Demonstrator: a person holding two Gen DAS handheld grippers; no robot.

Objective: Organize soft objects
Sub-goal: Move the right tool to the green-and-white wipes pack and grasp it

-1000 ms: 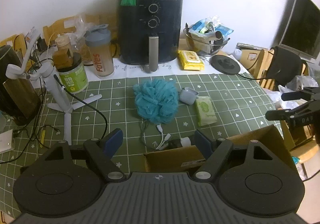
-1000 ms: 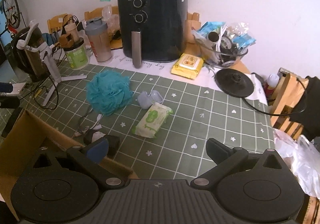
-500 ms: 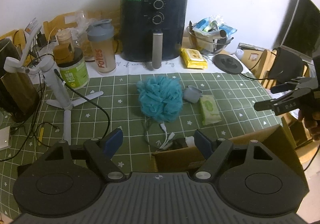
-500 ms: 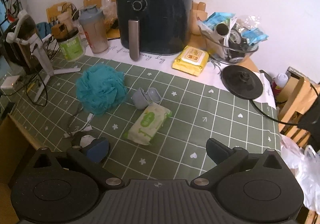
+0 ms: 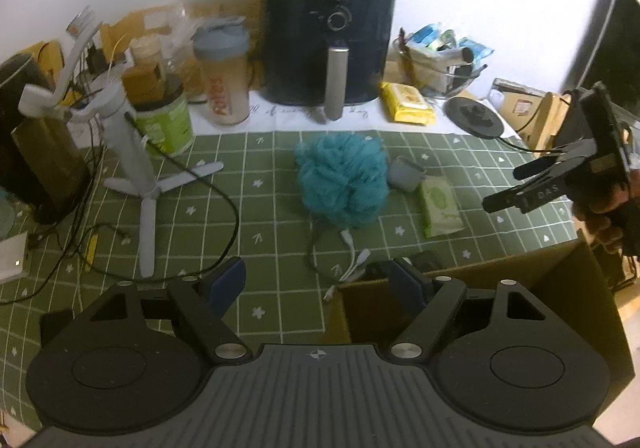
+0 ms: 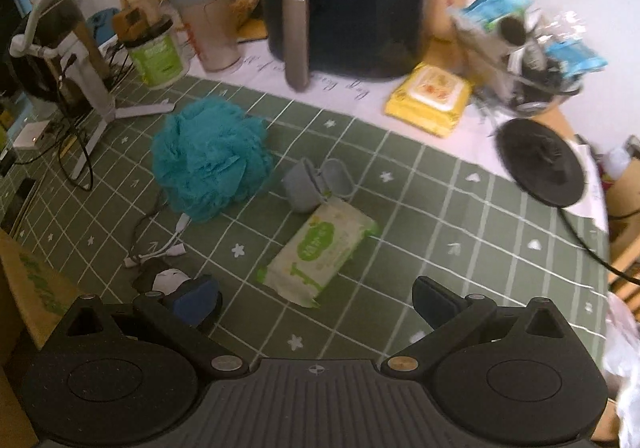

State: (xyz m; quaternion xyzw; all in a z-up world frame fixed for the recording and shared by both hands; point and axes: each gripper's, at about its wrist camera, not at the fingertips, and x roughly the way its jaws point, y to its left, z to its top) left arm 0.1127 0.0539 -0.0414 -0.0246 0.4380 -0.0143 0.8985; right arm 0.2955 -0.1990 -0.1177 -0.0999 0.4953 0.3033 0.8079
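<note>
Your right gripper (image 6: 316,300) hangs low in frame, fingers spread and empty, lined up on the wipes pack (image 6: 320,248); left gripper (image 5: 316,284) waits wide open, empty.

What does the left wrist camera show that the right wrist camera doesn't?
Only the left wrist view shows the right gripper from outside, jaws open, held in a hand, plus the open brown cardboard box as a whole. Only the right wrist view shows the grey silicone pouch gaping open. Both show the fluffy teal bath sponge, the green-and-white wipes pack and the black air fryer.
</note>
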